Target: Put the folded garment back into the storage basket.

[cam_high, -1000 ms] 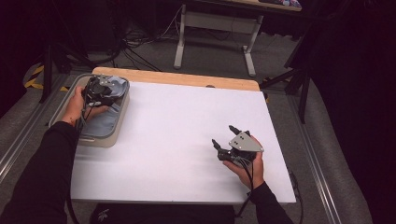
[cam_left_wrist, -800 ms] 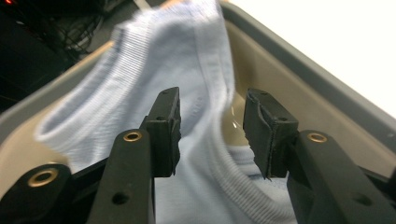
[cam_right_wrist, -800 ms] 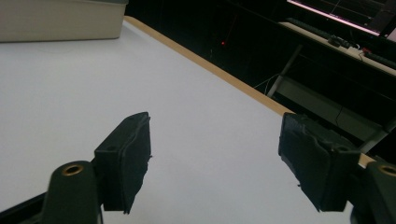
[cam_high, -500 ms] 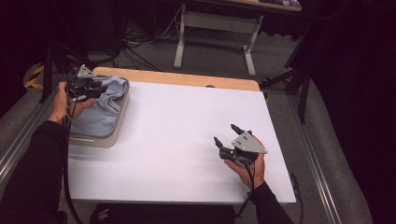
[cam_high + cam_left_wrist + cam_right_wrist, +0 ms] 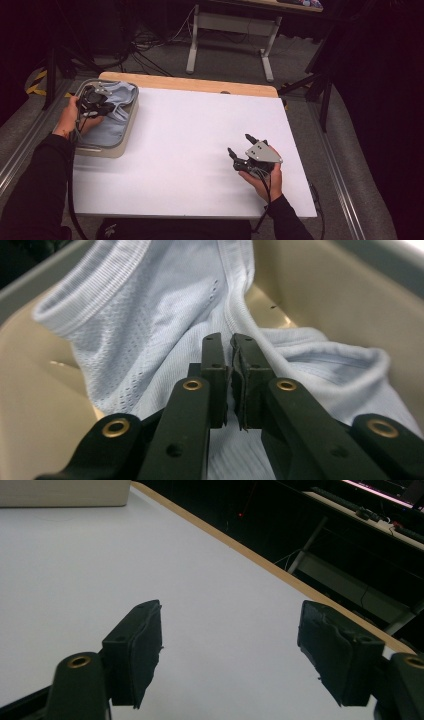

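While the left gripper (image 5: 95, 100) sits over the shallow beige plastic tray (image 5: 131, 121) at the left edge of the white table (image 5: 190, 150), its jaws have just been closing and now stand nearly together. Seen in the left gripper view, the two black pads (image 5: 214, 371) are almost touching just above a raised fold of the pale blue ribbed knit garment (image 5: 150, 340); whether fabric is pinched between them I cannot tell. That garment lies bunched inside the tray, its banded edge draped up against the tray wall. Well apart from the tray, toward the table's near right corner, the right gripper (image 5: 247, 147) rests in the person's hand with its jaws spread wide and nothing between them, only bare tabletop below.
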### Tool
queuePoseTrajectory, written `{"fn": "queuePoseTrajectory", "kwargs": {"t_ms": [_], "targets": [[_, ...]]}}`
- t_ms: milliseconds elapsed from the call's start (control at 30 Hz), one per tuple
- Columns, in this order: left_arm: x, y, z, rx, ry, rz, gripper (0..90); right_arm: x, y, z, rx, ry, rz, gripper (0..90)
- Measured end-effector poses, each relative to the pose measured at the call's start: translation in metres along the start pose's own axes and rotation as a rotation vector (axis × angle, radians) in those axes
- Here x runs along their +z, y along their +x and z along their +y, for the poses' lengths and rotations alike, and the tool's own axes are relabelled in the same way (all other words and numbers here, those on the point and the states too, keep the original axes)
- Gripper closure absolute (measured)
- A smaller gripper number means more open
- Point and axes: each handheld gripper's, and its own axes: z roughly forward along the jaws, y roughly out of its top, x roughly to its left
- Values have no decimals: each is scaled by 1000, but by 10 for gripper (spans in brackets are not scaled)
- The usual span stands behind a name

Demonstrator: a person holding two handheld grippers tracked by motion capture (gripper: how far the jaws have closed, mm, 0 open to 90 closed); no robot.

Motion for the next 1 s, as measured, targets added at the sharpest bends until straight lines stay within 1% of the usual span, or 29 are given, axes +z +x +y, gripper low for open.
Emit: {"fn": "queuePoseTrajectory", "kwargs": {"t_ms": [33, 100, 133, 167, 200, 233, 367, 400, 433, 567, 600, 667, 733, 867, 900, 967, 1000], "targets": [[3, -2, 2, 11, 8, 3, 857, 0, 0, 0, -1, 1, 2, 268], [9, -7, 7, 31, 20, -10, 863, 0, 1, 0, -8, 4, 5, 267], [9, -7, 7, 31, 20, -10, 866, 0, 2, 0, -11, 7, 7, 268], [14, -11, 9, 46, 26, -21, 867, 1, 2, 0, -14, 9, 7, 267], [16, -14, 11, 65, 41, -13, 867, 1, 2, 0, -14, 9, 7, 267], [19, -16, 13, 72, 47, -2, 867, 1, 1, -1, -16, 11, 9, 268], [18, -14, 15, 62, 37, -11, 859, 0, 1, -1, -17, 8, 7, 268], [17, -14, 15, 59, 31, -4, 850, 0, 1, -1, -18, 8, 8, 268], [16, -13, 15, 51, 17, -8, 842, 0, 1, -1, -18, 8, 7, 268], [8, -9, 15, 40, -25, 5, 836, 0, 2, 0, -20, 8, 8, 268], [5, -7, 15, 42, -27, 15, 834, 0, 2, 0, -21, 8, 8, 268], [-1, -3, 12, 25, -51, 18, 838, 0, 2, 0, -19, 8, 8, 268], [-6, 1, 9, 10, -62, 31, 841, 0, 2, 0, -21, 7, 8, 268], [-11, 7, 3, -5, -55, 40, 850, -1, 2, 0, -21, 3, 7, 267], [-12, 8, 2, 0, -49, 37, 853, -1, 2, 0, -19, 2, 7, 268], [-12, 8, 1, -3, -46, 40, 863, -1, 2, 1, -19, 1, 6, 268], [-12, 9, 0, -3, -25, 39, 878, -2, 2, 1, -19, -1, 5, 268]]}}
